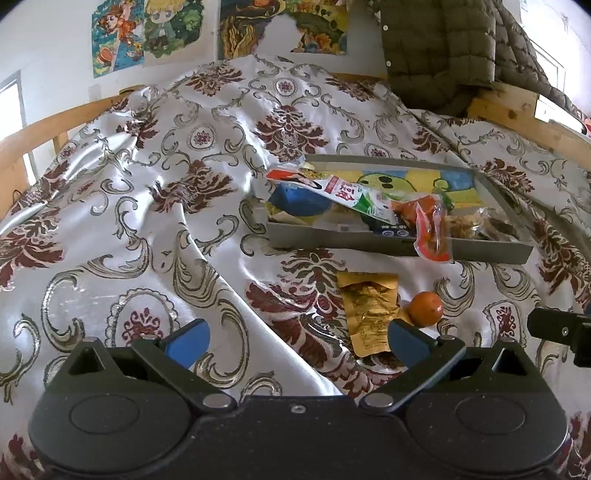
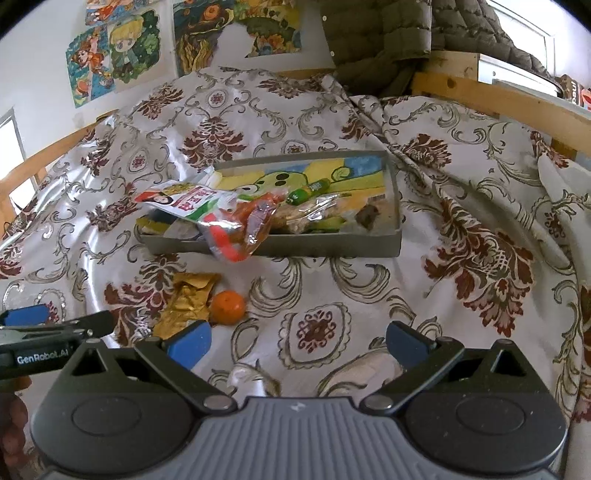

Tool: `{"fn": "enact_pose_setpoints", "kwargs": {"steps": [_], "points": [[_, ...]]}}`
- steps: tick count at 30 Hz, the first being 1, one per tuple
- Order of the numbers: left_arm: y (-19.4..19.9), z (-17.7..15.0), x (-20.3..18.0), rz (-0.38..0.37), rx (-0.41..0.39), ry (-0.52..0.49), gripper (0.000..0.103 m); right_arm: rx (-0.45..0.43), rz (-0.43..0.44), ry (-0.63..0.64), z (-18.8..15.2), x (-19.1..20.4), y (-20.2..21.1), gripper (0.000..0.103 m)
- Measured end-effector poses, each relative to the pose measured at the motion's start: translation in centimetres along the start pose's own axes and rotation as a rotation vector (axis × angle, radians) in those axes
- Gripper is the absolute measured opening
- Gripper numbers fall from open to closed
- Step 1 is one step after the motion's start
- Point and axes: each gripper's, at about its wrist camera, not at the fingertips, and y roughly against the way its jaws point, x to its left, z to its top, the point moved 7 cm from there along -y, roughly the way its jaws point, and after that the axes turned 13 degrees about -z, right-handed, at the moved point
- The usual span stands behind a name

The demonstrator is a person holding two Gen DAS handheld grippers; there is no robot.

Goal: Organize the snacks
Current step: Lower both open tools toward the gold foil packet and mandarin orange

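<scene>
A grey tray point(image 1: 480, 254) point(image 2: 332, 249) lies on the patterned bedspread and holds several snack packets. A red and clear packet point(image 1: 432, 236) point(image 2: 236, 232) hangs over its front rim. A gold foil packet point(image 1: 371, 314) point(image 2: 188, 299) and a small orange point(image 1: 424, 308) point(image 2: 228, 307) lie side by side on the cloth in front of the tray. My left gripper point(image 1: 297, 341) is open and empty, its right fingertip over the gold packet's near end. My right gripper point(image 2: 297, 341) is open and empty, just right of the orange.
The bedspread point(image 1: 166, 221) is creased into folds. A wooden bed rail point(image 2: 498, 99) runs behind it, with an olive quilted jacket point(image 1: 443, 48) draped over it. Posters point(image 1: 147, 33) hang on the back wall. The left gripper also shows at the left edge of the right wrist view point(image 2: 44, 339).
</scene>
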Motion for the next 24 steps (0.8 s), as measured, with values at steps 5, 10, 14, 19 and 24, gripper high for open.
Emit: {"fn": "enact_pose_setpoints", "kwargs": {"steps": [5,10,14,19,24], "points": [[-0.9,0.2,-0.1,-0.016,0.016,-0.004,0.102,0.000,-0.019,0.026,0.1,0.0,-1.0,0.103],[-1.9,0.5,-0.3,-0.026,0.022,-0.023,0.102,-0.037,-0.021,0.063,0.7,0.5,-1.4,0.103],[-3.3,0.8,-0.5,-0.030,0.036,-0.057,0.102,-0.069,-0.027,0.108,1.2,0.8,-2.2,0.103],[-5.2,0.1,-0.6,-0.037,0.094,-0.083,0.102,-0.123,-0.052,0.178,1.7,0.9,-3.7,0.103],[-5.8,0.0,-1.3,-0.093,0.100,-0.128,0.102,-0.119,0.025,0.178,2.2,1.2,-4.9,0.103]]}}
